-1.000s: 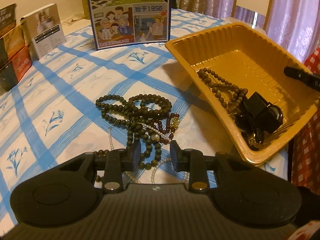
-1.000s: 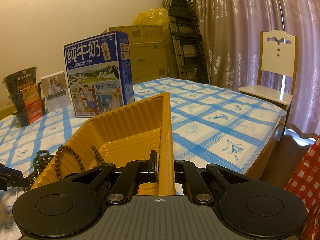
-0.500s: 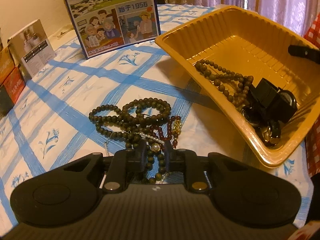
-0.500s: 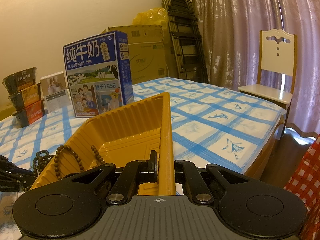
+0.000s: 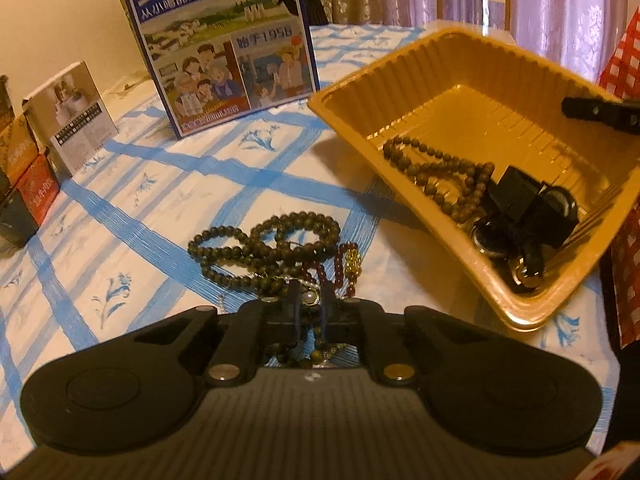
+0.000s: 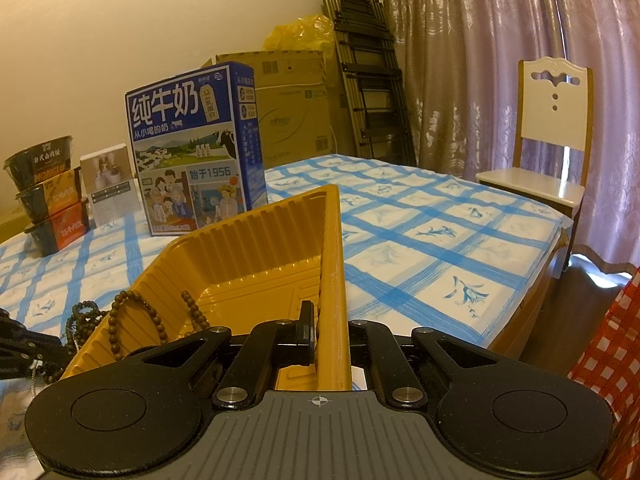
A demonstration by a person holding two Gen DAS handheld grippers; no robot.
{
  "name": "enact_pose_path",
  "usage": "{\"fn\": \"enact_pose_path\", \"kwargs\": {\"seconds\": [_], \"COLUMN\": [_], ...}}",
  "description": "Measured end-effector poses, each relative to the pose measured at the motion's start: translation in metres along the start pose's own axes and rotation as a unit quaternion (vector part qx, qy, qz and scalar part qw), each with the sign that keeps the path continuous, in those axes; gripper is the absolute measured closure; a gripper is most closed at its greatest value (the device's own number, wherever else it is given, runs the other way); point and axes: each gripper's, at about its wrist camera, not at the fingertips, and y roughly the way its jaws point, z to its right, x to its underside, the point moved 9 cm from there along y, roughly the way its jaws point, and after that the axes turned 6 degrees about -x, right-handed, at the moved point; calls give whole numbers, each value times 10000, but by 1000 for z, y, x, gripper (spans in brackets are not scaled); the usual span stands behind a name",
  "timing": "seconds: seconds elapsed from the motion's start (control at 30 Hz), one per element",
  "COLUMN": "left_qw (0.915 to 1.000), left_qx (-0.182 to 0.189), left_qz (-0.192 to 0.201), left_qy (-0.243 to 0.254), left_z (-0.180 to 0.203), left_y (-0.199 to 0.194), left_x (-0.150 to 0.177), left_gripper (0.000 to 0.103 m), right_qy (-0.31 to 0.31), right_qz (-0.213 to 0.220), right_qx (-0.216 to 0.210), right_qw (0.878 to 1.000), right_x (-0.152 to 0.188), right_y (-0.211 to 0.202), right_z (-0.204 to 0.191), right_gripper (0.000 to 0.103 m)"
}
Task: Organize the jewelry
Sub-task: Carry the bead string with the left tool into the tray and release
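A: Where's the jewelry rn?

B: Tangled bead pile [image 5: 276, 248] on the table [image 5: 120, 216], right at the tips of the left gripper [image 5: 310, 308]. Its jaws have just been closing and are nearly together now, w/ a pearl-ish bit and strands of the pile pinched between them. The rest trails away from the jaws, toward the milk box [image 5: 224, 44].

A: And the tray?

B: Yellow tray [image 5: 460, 64] sits to the right of the pile, tilted up. Right gripper [image 6: 326, 334] has its jaws clamped on the tray's rim, wall between them. Brown bead string [image 5: 436, 176] and some dark items [image 5: 524, 216] already inside.

A: So which hand does the move?

B: Left, I'd say: it's on the pile; tray lies up and to its right. Strands look knotted, so prob more than one comes up.
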Motion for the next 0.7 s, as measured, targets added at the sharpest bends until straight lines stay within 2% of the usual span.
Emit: {"fn": "enact_pose_path", "kwargs": {"seconds": [0.33,0.7], "left_qw": [9979,9924], "left_qx": [121,626], "left_qz": [411,800], "left_qy": [-477,-689], "left_z": [-11,19], "left_y": [-46,-73], "left_x": [-23,-57], "left_gripper": [95,95], "right_qy": [-22,-35], "right_qz": [18,35], "right_qx": [-9,-23], "right_qw": [10000,10000], "right_x": [-1,-6], "right_y": [0,0], "right_z": [-2,-8], "right_gripper": [97,97]}}
